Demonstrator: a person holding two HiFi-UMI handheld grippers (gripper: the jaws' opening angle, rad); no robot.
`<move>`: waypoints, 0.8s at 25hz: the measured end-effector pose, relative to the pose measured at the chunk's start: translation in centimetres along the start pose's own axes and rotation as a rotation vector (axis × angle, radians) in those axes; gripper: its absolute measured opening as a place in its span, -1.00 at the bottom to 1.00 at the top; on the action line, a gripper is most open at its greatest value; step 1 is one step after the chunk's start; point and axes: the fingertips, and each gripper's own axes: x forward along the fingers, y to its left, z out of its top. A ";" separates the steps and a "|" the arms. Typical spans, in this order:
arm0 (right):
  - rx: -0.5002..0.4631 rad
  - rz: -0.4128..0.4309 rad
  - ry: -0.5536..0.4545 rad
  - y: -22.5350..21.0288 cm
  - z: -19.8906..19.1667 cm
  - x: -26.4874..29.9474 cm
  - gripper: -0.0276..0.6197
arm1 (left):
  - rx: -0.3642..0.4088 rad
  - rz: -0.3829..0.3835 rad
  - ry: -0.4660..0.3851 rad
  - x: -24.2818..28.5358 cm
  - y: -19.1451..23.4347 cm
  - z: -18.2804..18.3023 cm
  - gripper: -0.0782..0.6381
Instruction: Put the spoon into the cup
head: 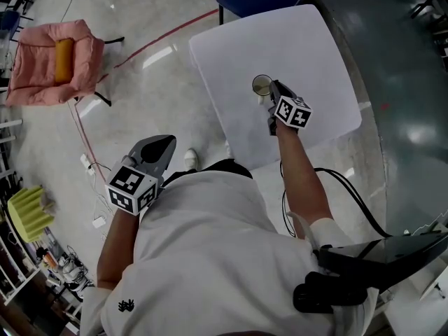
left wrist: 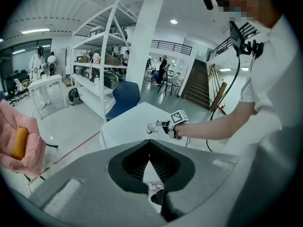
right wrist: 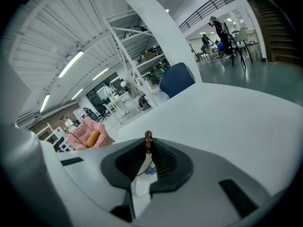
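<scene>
We are at the delivery step. The right gripper [right wrist: 147, 148] has its jaws nearly together, pinched on the thin handle of the spoon [right wrist: 148, 137], whose brown end stands up just past the jaw tips in the right gripper view. In the head view that gripper [head: 274, 92] sits just beside the cup [head: 262, 85], on the side nearer the person, and its nose points toward the cup's rim. The cup stands upright on the white table [head: 308, 47], well in from the edges. The left gripper view also shows it, small, just beyond the right gripper's tips [left wrist: 151, 128].

The spoon's bowl end is out of sight below the jaws. So we cannot tell whether it already hangs over the cup's mouth or is a little short of it.

The left gripper [left wrist: 149, 158] has its jaws closed tip to tip with nothing between them. It is held well away from the cup, off the table and beside the person's body [head: 155, 152], and we judge it has no part in this step.

The next move, as we read it, is to bring the spoon's lower end over the open mouth of the cup. We then lower it inside without knocking the rim, since the cup looks light enough to tip or slide. Only then should the jaws part, so the handle comes to rest against the cup's wall.
</scene>
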 end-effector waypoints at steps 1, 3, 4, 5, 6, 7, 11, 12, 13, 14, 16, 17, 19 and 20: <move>-0.004 0.002 0.000 0.0 -0.2 0.0 -0.77 | 0.001 0.003 -0.002 -0.1 0.0 0.0 -0.75; -0.012 0.010 -0.002 -0.1 -0.3 0.0 -0.77 | 0.002 0.007 -0.006 -0.2 0.1 0.0 -0.75; -0.015 0.013 -0.004 -0.1 -0.3 0.0 -0.77 | 0.003 0.007 -0.006 -0.2 0.1 -0.1 -0.75; -0.018 0.013 -0.004 -0.1 -0.3 0.0 -0.77 | 0.005 0.005 -0.004 -0.3 0.1 -0.1 -0.75; -0.018 0.014 -0.004 -0.2 -0.4 0.1 -0.77 | 0.007 0.003 0.000 -0.3 0.1 -0.2 -0.75; -0.017 0.014 -0.003 -0.2 -0.4 0.1 -0.77 | 0.009 0.000 0.002 -0.3 0.1 -0.2 -0.75; -0.016 0.017 0.008 -0.5 -0.7 -0.3 -0.62 | 0.025 -0.016 0.004 0.1 -0.3 0.3 -0.75; -0.021 0.017 0.009 -0.5 -0.7 -0.5 -0.54 | 0.029 -0.020 0.003 0.1 -0.4 0.3 -0.75; -0.025 0.017 0.008 -0.6 -0.8 -0.6 -0.52 | 0.032 -0.024 0.002 0.2 -0.5 0.4 -0.75; -0.026 0.016 0.007 -0.7 -0.8 -0.8 -0.48 | 0.035 -0.030 0.002 0.3 -0.5 0.4 -0.75; -0.025 0.015 0.001 -0.6 -0.8 -1.0 -0.43 | 0.041 -0.042 0.003 0.4 -0.4 0.2 -0.75; -0.023 0.017 -0.002 -0.5 -0.9 -1.2 -0.39 | 0.044 -0.049 0.004 0.5 -0.3 0.1 -0.75; -0.018 0.019 0.001 -0.3 -1.1 -1.5 -0.33 | 0.047 -0.063 -0.003 0.7 -0.2 -0.1 -0.75; -0.019 0.017 0.006 -0.3 -1.3 -1.9 -0.30 | 0.045 -0.070 -0.010 0.7 -0.2 -0.1 -0.75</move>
